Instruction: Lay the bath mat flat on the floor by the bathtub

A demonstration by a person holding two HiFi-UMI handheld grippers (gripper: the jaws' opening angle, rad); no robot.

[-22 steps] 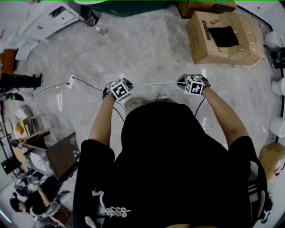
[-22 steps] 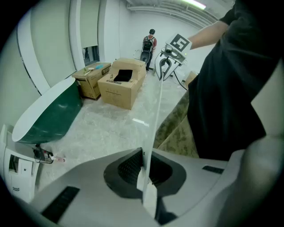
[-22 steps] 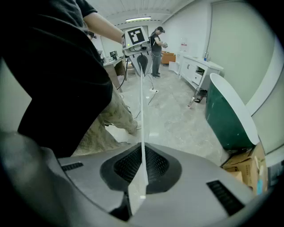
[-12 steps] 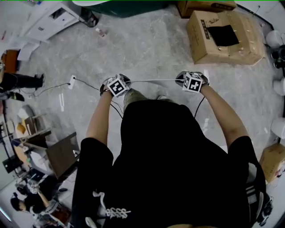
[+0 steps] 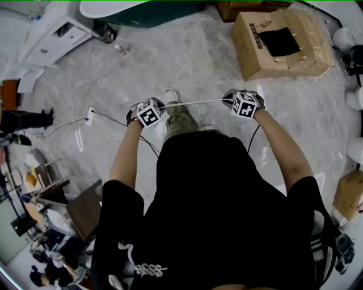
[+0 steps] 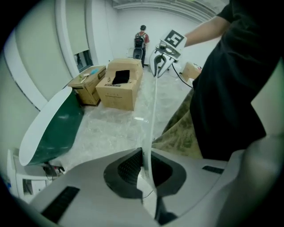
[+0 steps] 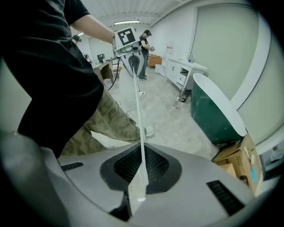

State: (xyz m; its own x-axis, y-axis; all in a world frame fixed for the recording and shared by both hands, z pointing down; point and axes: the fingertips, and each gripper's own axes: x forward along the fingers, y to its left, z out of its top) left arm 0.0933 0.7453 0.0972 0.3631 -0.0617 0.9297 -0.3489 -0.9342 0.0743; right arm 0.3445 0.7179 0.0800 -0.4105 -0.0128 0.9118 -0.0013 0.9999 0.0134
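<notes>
Nearest, the left tongs (image 6: 144,170) are seen clamped tight on one corner of the bath mat (image 6: 149,133), and the right tongs (image 7: 140,177) are likewise closed on the opposite corner, both pointed steeply downward. The mat is held in the air in front of the person, its top edge drawn taut and roughly level from one pair of tongs to the other, so that its long axis is judged to run left to right across the body. Only a thin pale line is seen of it (the sheet is viewed edge-on, and what hangs below is not shown). It is judged light, thin and limp. It would sag or fold if one corner were let go, so it is best held by the two corners and kept stretched while it is lowered. Beyond lies the marbled floor (image 5: 187,62), and farther off the green bathtub (image 5: 147,11), to whose near side the stretched edge is roughly parallel. A cardboard box (image 5: 283,45) stands on the floor to the right.
</notes>
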